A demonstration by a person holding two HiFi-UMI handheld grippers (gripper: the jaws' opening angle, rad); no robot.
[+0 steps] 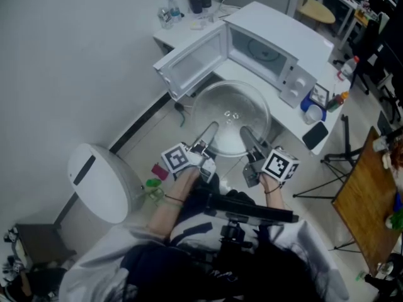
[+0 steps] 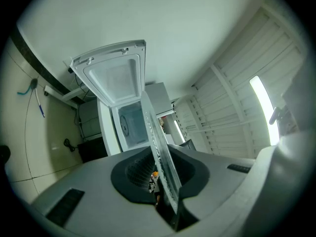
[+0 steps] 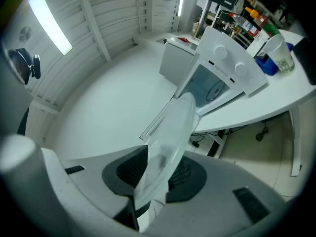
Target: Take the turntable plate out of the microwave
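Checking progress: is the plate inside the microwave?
No, the plate is outside the open microwave, gripped at its near rim by the left gripper and right gripper.

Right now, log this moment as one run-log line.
left tongs: shut on turntable plate | right tongs: shut on same plate | plate: outside microwave | door: open

No readable text, brand or number: black-and-white square marker pattern (image 1: 178, 158) on the cube behind the left gripper (image 1: 210, 133) fingers and matching marker pattern (image 1: 279, 165) behind the right gripper (image 1: 247, 136) fingers carry no letters, white box-shaped microwave oven (image 1: 286, 46) panel markings too small to tell.
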